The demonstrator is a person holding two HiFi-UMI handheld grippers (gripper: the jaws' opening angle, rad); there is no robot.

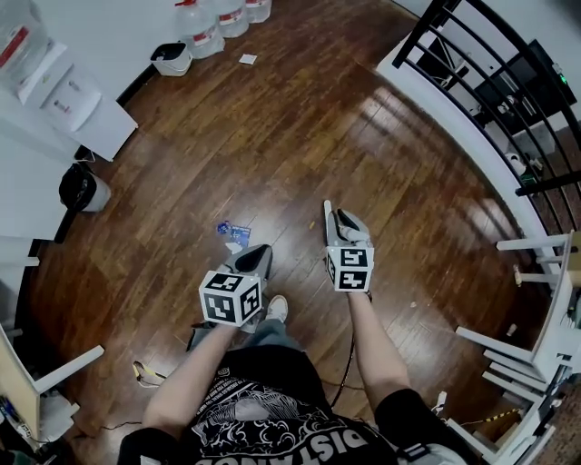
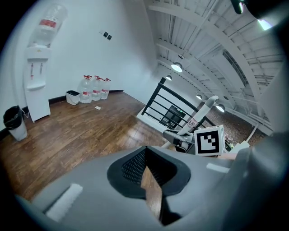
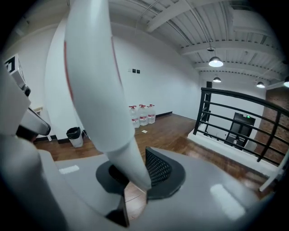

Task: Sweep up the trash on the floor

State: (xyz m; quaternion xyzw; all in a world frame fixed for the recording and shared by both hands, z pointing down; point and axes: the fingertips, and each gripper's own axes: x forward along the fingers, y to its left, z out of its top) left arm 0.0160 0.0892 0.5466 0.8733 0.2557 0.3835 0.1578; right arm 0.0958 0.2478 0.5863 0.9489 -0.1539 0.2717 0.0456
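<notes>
While both tools are held out in front of the person over the wooden floor, the trash is seen lying on the boards just ahead of the left hand-held gripper. It's a small cluster of blue and white scraps, and nothing is touching it.

The left hand-held gripper is closed on nothing. In the left gripper view the jaw tips are pressed together, and only a thin wedge of floor is seen between the black pads lower down.

The right hand-held gripper is clamped on a white handle. The handle is pinched between the pads and runs up and to the left, close past the camera, with a thin red stripe down its edge. In the left gripper view the same handle is seen sticking up at a slant above the right gripper, with a small label stuck on it. What's on its far end can't be made out.

A row of big water bottles is lined up along the far wall. A bin with a black liner is parked by the white wall on the left. The right side is closed off by a black railing.
</notes>
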